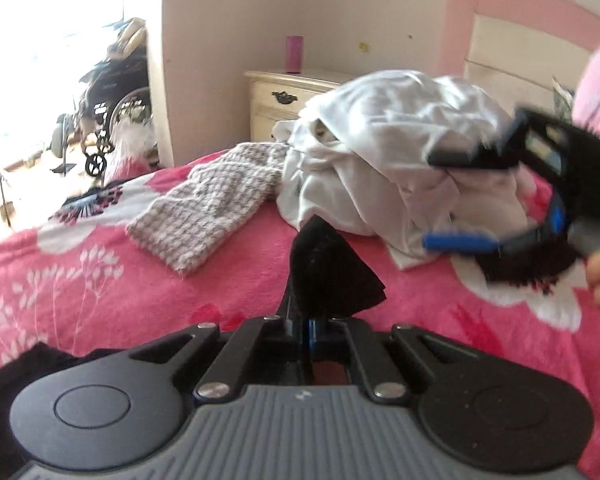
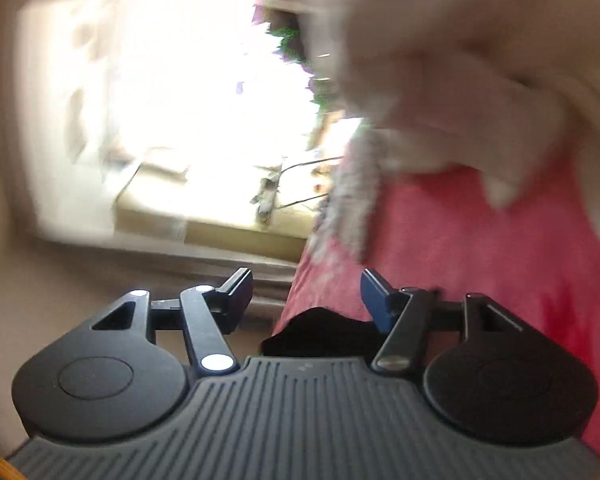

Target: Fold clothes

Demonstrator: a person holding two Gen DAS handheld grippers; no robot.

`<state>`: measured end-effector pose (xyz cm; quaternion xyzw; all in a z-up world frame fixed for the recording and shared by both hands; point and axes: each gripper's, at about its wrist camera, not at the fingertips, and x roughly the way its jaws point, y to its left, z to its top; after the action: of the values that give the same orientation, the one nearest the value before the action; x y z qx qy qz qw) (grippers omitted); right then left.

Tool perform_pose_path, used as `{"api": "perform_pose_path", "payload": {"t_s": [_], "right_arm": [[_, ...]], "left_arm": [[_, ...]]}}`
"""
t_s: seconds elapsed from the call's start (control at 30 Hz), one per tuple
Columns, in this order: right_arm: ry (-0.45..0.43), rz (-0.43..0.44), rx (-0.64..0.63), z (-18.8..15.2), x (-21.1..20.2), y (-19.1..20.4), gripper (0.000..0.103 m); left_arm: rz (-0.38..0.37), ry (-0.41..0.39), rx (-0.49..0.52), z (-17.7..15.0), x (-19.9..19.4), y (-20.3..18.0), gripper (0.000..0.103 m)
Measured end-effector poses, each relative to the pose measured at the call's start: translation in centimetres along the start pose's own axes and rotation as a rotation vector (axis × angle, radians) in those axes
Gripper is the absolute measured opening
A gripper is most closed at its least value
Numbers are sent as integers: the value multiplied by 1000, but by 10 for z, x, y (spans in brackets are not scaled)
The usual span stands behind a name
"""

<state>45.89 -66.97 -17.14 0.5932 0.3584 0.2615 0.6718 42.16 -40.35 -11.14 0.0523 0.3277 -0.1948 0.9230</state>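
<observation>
L gripper [image 1: 306, 322] clamped on black cloth [image 1: 332, 272] above bed [image 1: 100, 280]. R gripper [image 2: 306, 294] – jaws apart, holding nothing – near white pile [image 1: 380, 152].

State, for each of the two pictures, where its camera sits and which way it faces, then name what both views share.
Left wrist: sits behind the shut left gripper pinching black cloth, facing across the pink bedspread to a white clothes pile; shows the right gripper.
Right wrist: rolled sideways behind the open right gripper, facing a bright window.
Shared: bedspread, white pile, black cloth.
</observation>
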Motion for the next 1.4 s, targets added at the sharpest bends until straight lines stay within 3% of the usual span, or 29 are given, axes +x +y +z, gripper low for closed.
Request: {"api": "perform_pose_path", "payload": {"t_s": [0.17,0.37,0.4,0.43,0.5,0.6,0.83,0.97,1.2,1.27,1.3,1.4], "right_arm": [[84,-54,208,-14,17,-17,70],[138,-123,275,-19,55,-28,70],[139,-129,270,-17,61,-30,60],[143,-145,253,-13,66,-30,37],[149,-183,213,-5,77,-31,10],[170,-237,84,1,92,-21,3],[232,-259,-468,8,123,60,2],[229,-271,-691,3,119,84,2],[178,-453,-644,25,105,22,2],[142,-474,-588,28,100,6,3],[114,-471,-563,27,94,4,5],[9,-474,-533,25,75,9,25]], "left_arm": [[-8,-9,-4,-2,-4,3,4],[-22,-39,80,-8,-11,-9,4],[-28,-38,104,-11,-12,-13,4],[-34,-36,129,-14,-12,-17,4],[-38,-27,185,-22,-11,-26,4],[-36,-8,238,-35,-4,-39,4],[2,-28,225,-43,12,-52,5],[1,-21,208,-43,20,-54,6],[-49,62,197,-56,39,-60,20],[-104,72,162,-52,35,-56,35],[-132,71,149,-50,31,-54,44],[-208,65,136,-45,16,-49,52]]}}
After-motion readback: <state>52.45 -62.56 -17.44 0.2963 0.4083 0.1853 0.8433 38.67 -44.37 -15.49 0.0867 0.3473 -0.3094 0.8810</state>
